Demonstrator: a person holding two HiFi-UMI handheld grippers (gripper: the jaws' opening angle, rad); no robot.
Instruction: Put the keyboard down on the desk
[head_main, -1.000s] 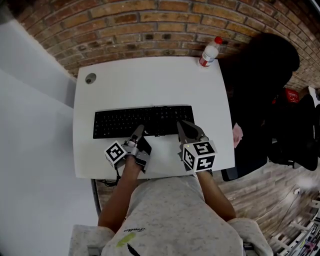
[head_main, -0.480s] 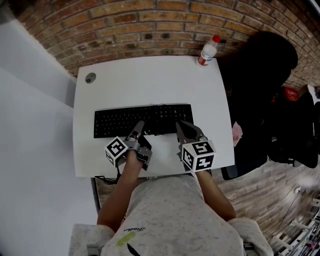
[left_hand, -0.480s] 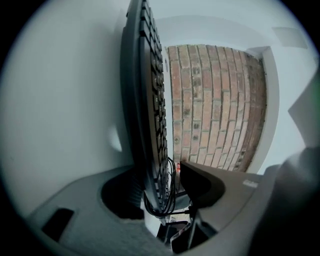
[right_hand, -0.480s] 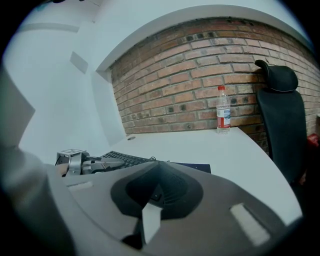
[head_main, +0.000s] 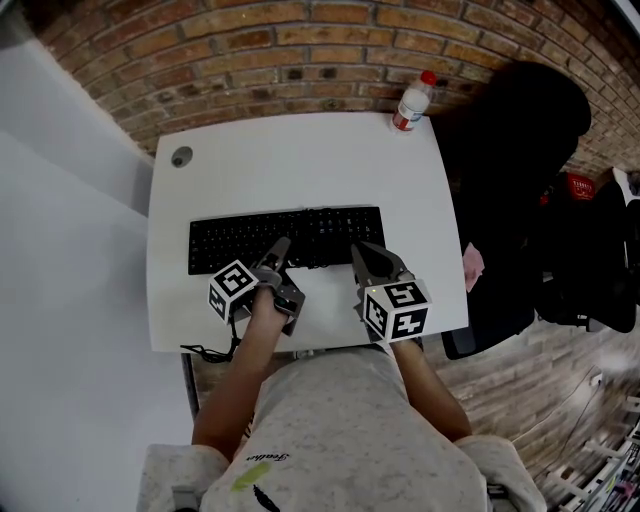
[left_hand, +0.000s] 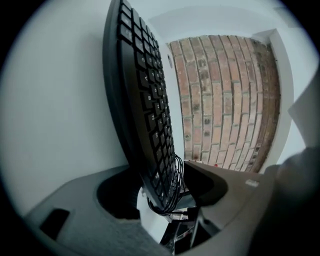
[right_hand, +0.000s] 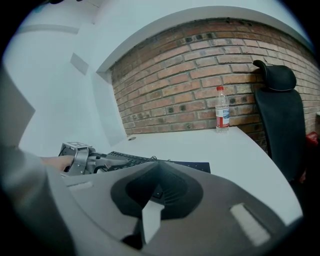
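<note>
Keyboard (head_main: 290, 238) lying on worktop (head_main: 300, 160). Left hand-held gripper (head_main: 276, 256) clamping its 6 o'clock edge. Right hand-held gripper (head_main: 364, 252), jaws together, touching 5 o'clock edge.

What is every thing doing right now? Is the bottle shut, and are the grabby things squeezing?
keyboard: lying across the desk, its near edge pinched at the left
left hand-held gripper: shut on the keyboard's near edge
right hand-held gripper: jaws together, tips at the keyboard's near edge, holding nothing
bottle: standing up, closed, at the desk's far right corner
</note>
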